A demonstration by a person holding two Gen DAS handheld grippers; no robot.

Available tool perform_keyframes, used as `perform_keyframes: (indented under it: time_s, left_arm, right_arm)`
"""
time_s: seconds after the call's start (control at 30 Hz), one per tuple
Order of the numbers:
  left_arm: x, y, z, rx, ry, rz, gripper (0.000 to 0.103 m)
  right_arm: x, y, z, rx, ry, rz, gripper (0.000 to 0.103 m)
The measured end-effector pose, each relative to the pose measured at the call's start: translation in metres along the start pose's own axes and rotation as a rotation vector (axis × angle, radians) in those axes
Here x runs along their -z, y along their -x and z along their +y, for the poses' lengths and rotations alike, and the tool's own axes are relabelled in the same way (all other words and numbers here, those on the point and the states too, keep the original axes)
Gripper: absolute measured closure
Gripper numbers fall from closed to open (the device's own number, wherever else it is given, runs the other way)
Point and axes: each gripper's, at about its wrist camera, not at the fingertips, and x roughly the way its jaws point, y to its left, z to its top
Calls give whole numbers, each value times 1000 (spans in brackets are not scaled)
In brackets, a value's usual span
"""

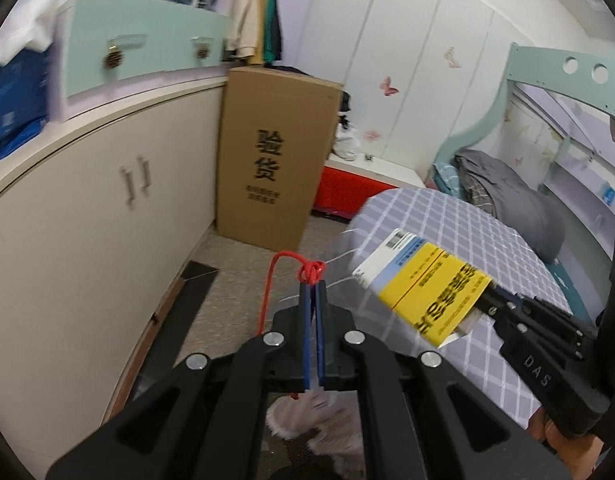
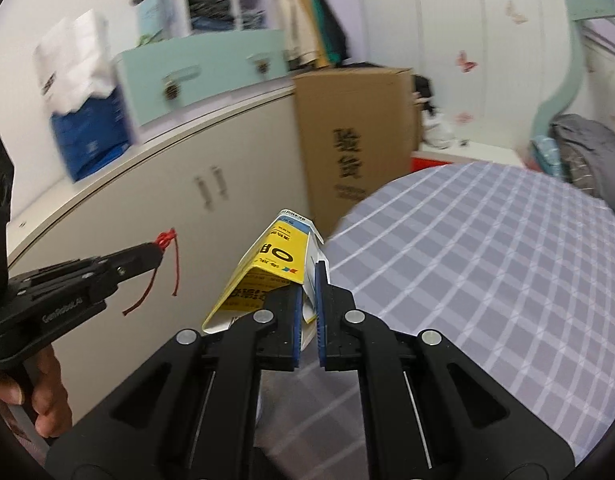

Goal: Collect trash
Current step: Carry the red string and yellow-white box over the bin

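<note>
My left gripper [image 1: 313,280] is shut on a red string [image 1: 269,280] with a knot at its fingertips; thin clear plastic, perhaps a bag, stretches from the knot toward the bed. It shows at the left of the right wrist view [image 2: 160,249], string [image 2: 175,268] dangling. My right gripper [image 2: 312,270] is shut on a flattened yellow and white carton [image 2: 267,268]. In the left wrist view that carton [image 1: 427,284] is held in the air over the bed's edge by the right gripper [image 1: 487,292].
A checked lilac bedsheet [image 2: 487,260] covers the bed at the right. A tall cardboard box [image 1: 271,152] stands on the floor against a cream cabinet [image 1: 91,216]. A red and white box [image 1: 355,184] sits behind. A pink fuzzy slipper [image 1: 307,416] lies below.
</note>
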Motion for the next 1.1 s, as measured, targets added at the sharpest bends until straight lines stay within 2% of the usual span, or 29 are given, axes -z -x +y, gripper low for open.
perform_keyframes:
  time_s: [0.17,0.37,0.63,0.77,1.1]
  left_arm:
    - [23,20,38,-45,19,12,101]
    - [55,19,71,-81,57,67,101]
    - [100,-2,121,-131,142,177,101]
    - [119,-13,142,-163,168,221,101]
    - [160,-51,186,-179,260,332,101]
  right_arm:
    - [24,-15,46,-50,49,56,97]
    - [60,-34,81,-71,94,131,97]
    - [100,-67,98,-58,99,233,97]
    - [111,-82,105,-36,120,269,97]
    - [130,-116,114,-12,145,331,97]
